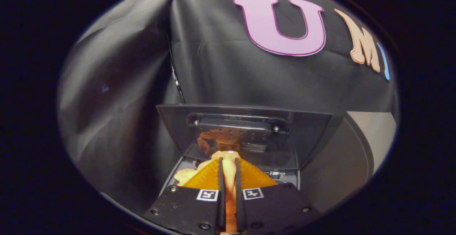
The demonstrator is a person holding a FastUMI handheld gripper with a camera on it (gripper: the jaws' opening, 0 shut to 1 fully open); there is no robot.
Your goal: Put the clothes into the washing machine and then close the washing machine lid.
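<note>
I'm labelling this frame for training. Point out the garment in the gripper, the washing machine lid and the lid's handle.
peach garment (229,178), gripper view: strip pinched between the fingers.
washing machine lid (310,135), gripper view: raised dark panel, right part.
lid handle (235,123), gripper view: middle of the bar.

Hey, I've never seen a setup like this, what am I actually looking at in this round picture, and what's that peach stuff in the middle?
The camera rides on a handheld two-finger gripper and looks forward along its fingers. The peach stuff is a piece of clothing, pinched between both fingers, with more of it bunched beside them. Just beyond stands the washing machine lid, raised open, its shiny inner side reflecting the cloth. Under the fingers is the washing machine. Behind hangs the booth's black cloth wall.
</note>
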